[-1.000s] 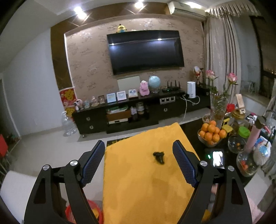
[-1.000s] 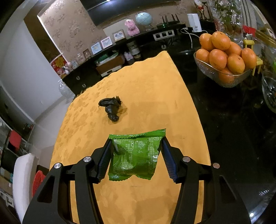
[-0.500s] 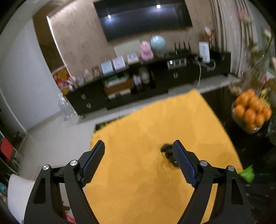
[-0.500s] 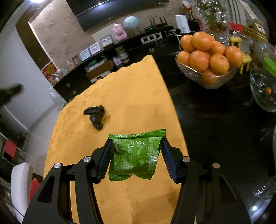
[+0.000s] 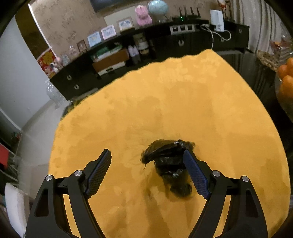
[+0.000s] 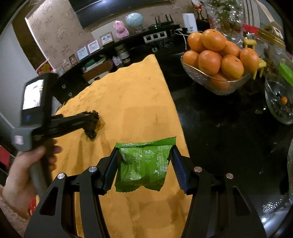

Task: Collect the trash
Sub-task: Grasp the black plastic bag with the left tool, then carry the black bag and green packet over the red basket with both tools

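- The crumpled black plastic bag (image 5: 169, 164) lies on the orange tablecloth (image 5: 183, 102); its right side is covered by the right blue pad of the left gripper (image 5: 147, 172), and its lower end is blurred into shadow.
- The left gripper stands wide open around the bag, the right pad touching it and the left pad well apart from it.
- In the right wrist view the left gripper (image 6: 91, 122) is motion-blurred, its tips over the black bag (image 6: 92, 134), so most of the bag is hidden there.
- The person's left hand (image 6: 23, 175) on that gripper's handle is cut off by the lens edge.
- The right gripper (image 6: 144, 164) is clamped on a green snack wrapper (image 6: 144, 164), held above the tablecloth's (image 6: 128, 91) near edge; print on the wrapper is too small to read.
- Right of the tablecloth, on the dark glossy table (image 6: 219, 128), stands a glass bowl of oranges (image 6: 218, 55); a second glass bowl (image 6: 280, 104) is cut off at the frame edge.
- Beyond the tablecloth, a black TV cabinet (image 5: 164, 42) carries a globe (image 5: 157, 7) and a pink plush toy (image 5: 143, 15).
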The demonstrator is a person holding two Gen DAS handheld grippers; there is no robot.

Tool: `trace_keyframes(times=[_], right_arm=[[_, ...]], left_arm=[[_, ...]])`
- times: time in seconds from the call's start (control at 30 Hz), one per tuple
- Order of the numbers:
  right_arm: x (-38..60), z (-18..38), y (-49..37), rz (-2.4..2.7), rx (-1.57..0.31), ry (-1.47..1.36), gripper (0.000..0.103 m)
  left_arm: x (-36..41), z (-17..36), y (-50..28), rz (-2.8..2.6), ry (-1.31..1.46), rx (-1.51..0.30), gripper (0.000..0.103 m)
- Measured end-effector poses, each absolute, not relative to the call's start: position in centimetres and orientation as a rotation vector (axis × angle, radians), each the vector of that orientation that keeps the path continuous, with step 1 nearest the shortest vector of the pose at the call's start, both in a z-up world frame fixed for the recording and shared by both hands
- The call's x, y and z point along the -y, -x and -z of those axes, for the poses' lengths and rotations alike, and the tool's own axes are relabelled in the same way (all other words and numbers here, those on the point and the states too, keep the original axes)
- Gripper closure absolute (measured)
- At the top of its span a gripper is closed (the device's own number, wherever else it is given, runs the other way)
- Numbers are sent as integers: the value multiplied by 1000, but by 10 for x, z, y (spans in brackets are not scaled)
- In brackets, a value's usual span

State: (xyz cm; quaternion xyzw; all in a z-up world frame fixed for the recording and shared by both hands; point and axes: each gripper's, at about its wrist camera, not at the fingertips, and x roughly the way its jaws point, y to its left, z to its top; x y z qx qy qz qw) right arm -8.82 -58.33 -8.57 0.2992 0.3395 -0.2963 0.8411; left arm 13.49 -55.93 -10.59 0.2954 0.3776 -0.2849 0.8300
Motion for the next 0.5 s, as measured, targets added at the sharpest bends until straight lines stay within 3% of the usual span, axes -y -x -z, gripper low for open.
trace_keyframes(times=[0.17,0.2,0.3,0.5], right_arm=[[585,92,78,615,-740,-634,49],[585,93,77,615,-742,-635,49],[585,93,76,613,-745,-636,49],[586,92,77,619,-743,-640,49]], left_arm=[[570,121,-136,636,-628,-797,25],[572,123,-135,641,-632,-793,32],[575,128,-135,671,-626,-828,67],[568,125,-125,696,-626,-813,74]])
